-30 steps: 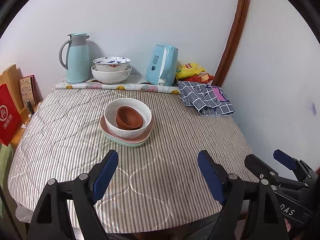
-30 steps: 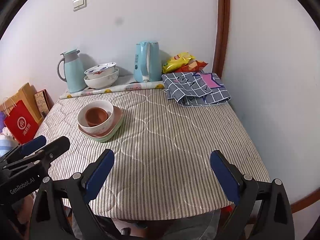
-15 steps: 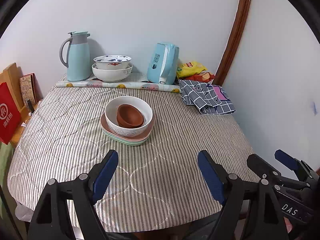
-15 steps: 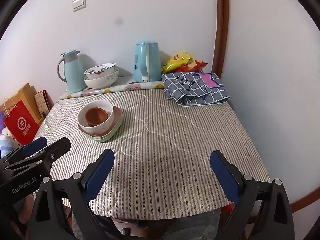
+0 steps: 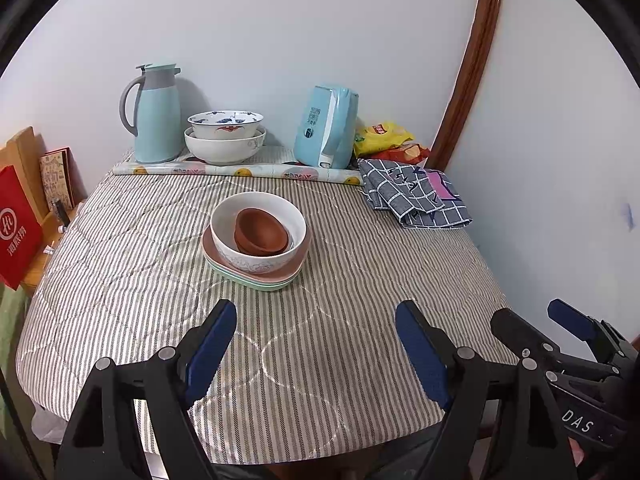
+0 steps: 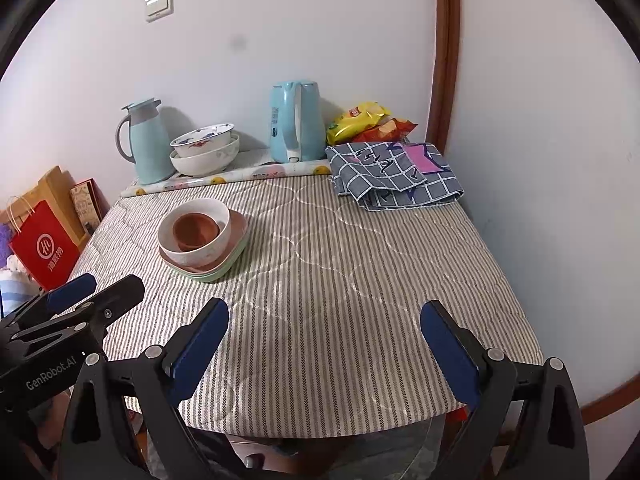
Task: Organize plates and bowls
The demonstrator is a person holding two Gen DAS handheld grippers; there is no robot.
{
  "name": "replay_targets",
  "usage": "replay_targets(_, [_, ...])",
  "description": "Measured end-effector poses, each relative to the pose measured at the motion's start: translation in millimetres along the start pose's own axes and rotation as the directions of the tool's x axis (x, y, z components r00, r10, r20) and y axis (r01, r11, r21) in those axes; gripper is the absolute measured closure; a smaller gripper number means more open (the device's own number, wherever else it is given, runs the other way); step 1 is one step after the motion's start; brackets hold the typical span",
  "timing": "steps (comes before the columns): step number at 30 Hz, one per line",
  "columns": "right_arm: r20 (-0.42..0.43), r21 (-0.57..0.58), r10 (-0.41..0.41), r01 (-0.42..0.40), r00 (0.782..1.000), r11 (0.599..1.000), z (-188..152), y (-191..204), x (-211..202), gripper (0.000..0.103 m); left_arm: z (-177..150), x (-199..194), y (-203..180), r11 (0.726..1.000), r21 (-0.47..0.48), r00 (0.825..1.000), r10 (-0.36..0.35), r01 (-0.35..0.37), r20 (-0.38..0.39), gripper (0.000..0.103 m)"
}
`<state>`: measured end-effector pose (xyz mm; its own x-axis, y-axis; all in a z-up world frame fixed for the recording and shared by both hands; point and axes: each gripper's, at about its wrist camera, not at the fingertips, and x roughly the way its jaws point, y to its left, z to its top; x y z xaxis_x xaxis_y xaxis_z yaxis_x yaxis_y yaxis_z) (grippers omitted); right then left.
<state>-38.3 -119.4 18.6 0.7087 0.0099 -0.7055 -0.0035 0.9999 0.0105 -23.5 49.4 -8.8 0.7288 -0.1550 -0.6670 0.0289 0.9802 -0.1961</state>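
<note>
Both the left gripper [image 5: 316,334] and right gripper [image 6: 324,334] were held wide open, empty. A careless grab risked toppling the nested bowls [image 5: 259,232] off the plates [image 5: 256,276].

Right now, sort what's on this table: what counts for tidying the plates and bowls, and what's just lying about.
For the job: brown bowl; white bowl; pink plate; green plate; two stacked bowls at the wall.

Lying about: flask; kettle; snack bags; checked cloth; red bag.
</note>
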Motion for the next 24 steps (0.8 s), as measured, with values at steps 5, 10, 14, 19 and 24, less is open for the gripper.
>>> replay_targets(5, [0.000, 0.002, 0.000, 0.000, 1.000, 1.000, 0.7, 1.3, 0.2, 0.007, 0.6, -1.0, 0.3, 1.000, 0.001, 1.000, 0.000, 0.000, 0.000, 0.022])
replay_targets(10, [0.001, 0.001, 0.000, 0.000, 1.000, 1.000, 1.1, 1.6, -0.2, 0.007, 0.9, -1.4, 0.3, 1.000, 0.003, 1.000, -0.001, 0.001, -0.002, 0.022])
replay_targets(14, [0.001, 0.002, 0.000, 0.000, 1.000, 1.000, 1.3, 2.4, -0.7, 0.007, 1.6, -2.1, 0.6, 1.000, 0.004, 1.000, 0.003, -0.003, 0.000, 0.022])
replay_targets(19, [0.001, 0.005, 0.000, 0.000, 1.000, 1.000, 0.3, 2.2, -1.8, 0.007, 2.0, -2.0, 1.9, 1.000, 0.002, 1.000, 0.006, -0.006, 0.000, 0.022])
replay_targets(24, [0.001, 0.004, -0.001, 0.001, 1.000, 1.000, 0.0, 2.1, -2.2, 0.007, 2.4, -1.1, 2.1, 1.000, 0.001, 1.000, 0.016, -0.016, 0.002, 0.022])
